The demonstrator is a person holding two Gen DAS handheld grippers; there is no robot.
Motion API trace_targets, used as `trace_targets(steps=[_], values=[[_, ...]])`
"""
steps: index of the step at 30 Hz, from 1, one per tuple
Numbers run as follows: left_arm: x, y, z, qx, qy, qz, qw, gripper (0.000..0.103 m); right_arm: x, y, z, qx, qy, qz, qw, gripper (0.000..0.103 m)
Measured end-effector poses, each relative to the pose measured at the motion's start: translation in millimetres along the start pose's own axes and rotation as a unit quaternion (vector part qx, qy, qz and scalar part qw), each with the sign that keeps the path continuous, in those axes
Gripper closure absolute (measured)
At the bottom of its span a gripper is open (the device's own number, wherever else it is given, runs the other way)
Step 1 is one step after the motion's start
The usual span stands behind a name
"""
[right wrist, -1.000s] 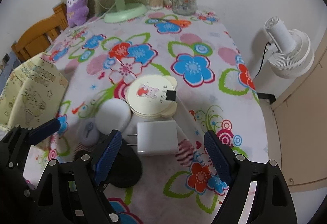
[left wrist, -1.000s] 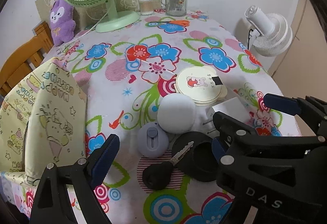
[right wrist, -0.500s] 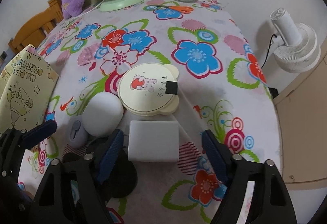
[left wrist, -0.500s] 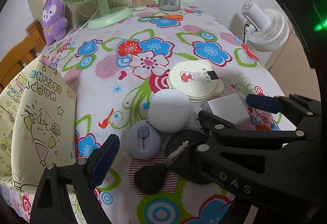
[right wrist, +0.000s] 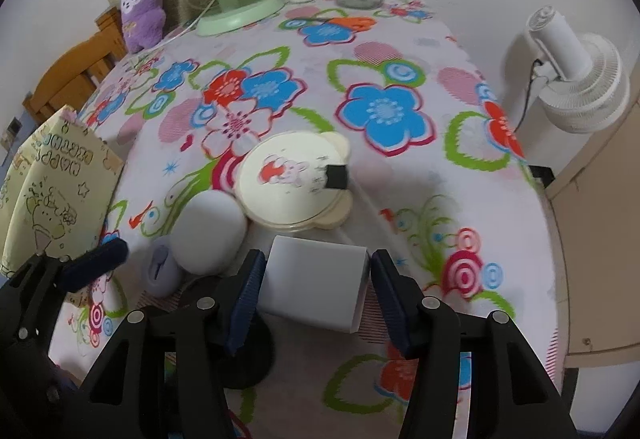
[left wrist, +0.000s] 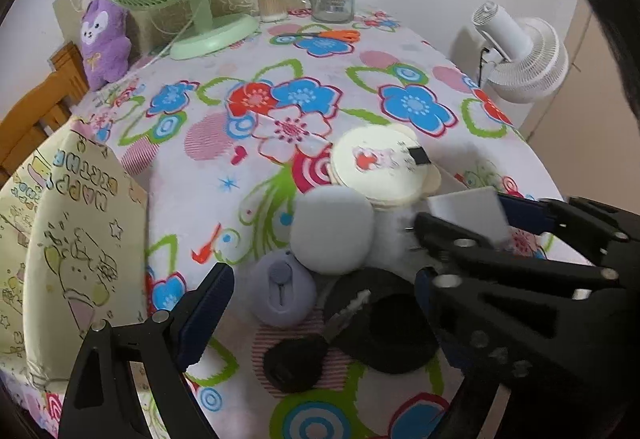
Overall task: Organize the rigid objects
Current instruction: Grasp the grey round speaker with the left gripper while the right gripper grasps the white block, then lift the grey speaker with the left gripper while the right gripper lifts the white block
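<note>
Already the right gripper point(right wrist: 316, 279) straddles the white charger block point(right wrist: 316, 285), which lies on the floral tablecloth point(right wrist: 400, 175) directly between its blue pads, just in front of the round cream box point(right wrist: 292, 185). The jaws stand a little wider than the block, the left pad seemingly touching, nothing clamped yet. Its prongs point left, across the fingers. The left gripper point(left wrist: 320, 299) hangs open over the key point(left wrist: 304, 355), holding nothing, so the right is judged nearer.

Black round lid point(left wrist: 394, 323) partly behind right gripper point(right wrist: 316, 279).
</note>
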State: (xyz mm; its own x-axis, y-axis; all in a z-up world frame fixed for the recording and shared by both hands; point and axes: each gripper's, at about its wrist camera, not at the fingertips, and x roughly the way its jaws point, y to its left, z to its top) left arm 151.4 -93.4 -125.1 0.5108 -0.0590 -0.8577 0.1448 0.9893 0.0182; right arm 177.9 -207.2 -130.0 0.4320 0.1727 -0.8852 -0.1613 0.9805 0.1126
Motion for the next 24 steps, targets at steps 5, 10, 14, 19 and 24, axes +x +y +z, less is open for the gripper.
trace_targets(steps=[5,10,14,19,24], values=[[9,1,9,-0.004,0.007,0.007,0.9999,0.013,-3,-11,4,0.017,-0.007,-0.005,1.0,0.046],[20,0,15,-0.003,0.017,0.004,0.9998,0.025,-1,-14,6,0.019,-0.005,-0.008,1.0,0.046],[25,-2,15,0.002,0.021,0.002,0.9998,0.036,2,-15,7,0.02,-0.002,-0.009,1.0,0.046],[26,-2,16,0.004,0.02,-0.01,0.9997,0.054,4,-15,8,0.022,-0.001,-0.011,1.0,0.046],[24,-2,17,0.004,0.013,-0.012,0.9998,0.055,3,-13,8,0.023,-0.002,-0.011,1.0,0.046]])
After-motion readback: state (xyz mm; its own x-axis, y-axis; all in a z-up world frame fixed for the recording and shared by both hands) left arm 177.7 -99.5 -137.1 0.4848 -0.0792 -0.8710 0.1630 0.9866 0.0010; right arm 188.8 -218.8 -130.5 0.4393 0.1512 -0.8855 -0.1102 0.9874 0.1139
